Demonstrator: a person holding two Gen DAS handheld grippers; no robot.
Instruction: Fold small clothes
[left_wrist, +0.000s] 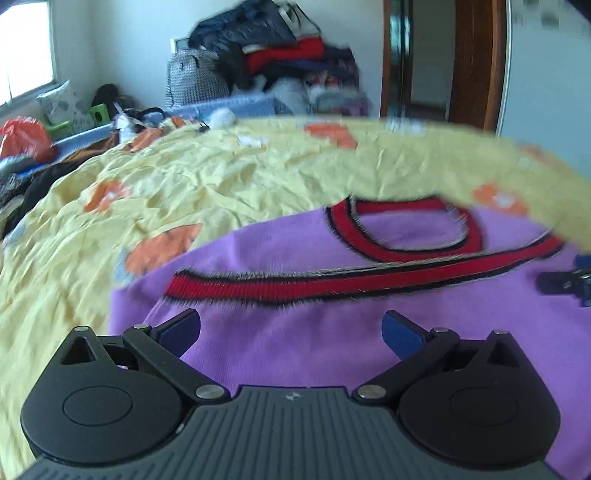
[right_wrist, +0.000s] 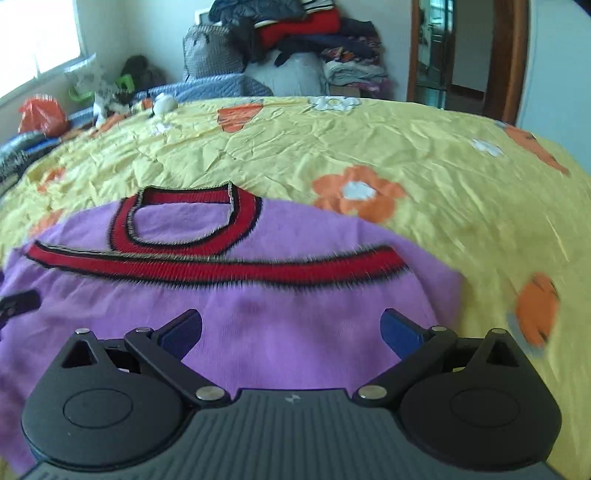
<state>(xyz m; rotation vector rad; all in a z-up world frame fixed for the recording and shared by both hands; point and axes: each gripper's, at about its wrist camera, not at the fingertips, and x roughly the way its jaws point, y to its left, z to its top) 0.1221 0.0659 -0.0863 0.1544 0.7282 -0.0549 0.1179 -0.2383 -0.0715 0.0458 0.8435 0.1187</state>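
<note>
The bed (right_wrist: 424, 147) fills the room's near half, its yellow flowered sheet (left_wrist: 221, 173) spread as the working surface, which is why the clutter is pushed away to the far side: a pile of clothes (right_wrist: 295, 33) stacked against the wall and a red bag (left_wrist: 24, 138) by the window

On the sheet, near the front edge, lies the purple top (right_wrist: 295, 325), flat and face up, collar (right_wrist: 184, 221) pointing away and the red band (right_wrist: 221, 267) running across its chest; laid out this way, I'd say, so both sides can be taken at once

The left gripper (left_wrist: 291, 330) hangs low over the top's left part, jaws wide apart and holding nothing; the right gripper (right_wrist: 291, 330) does the same over the right part, also spread wide and empty

Each seems posed to pinch its own side for a first fold, not yet begun
</note>
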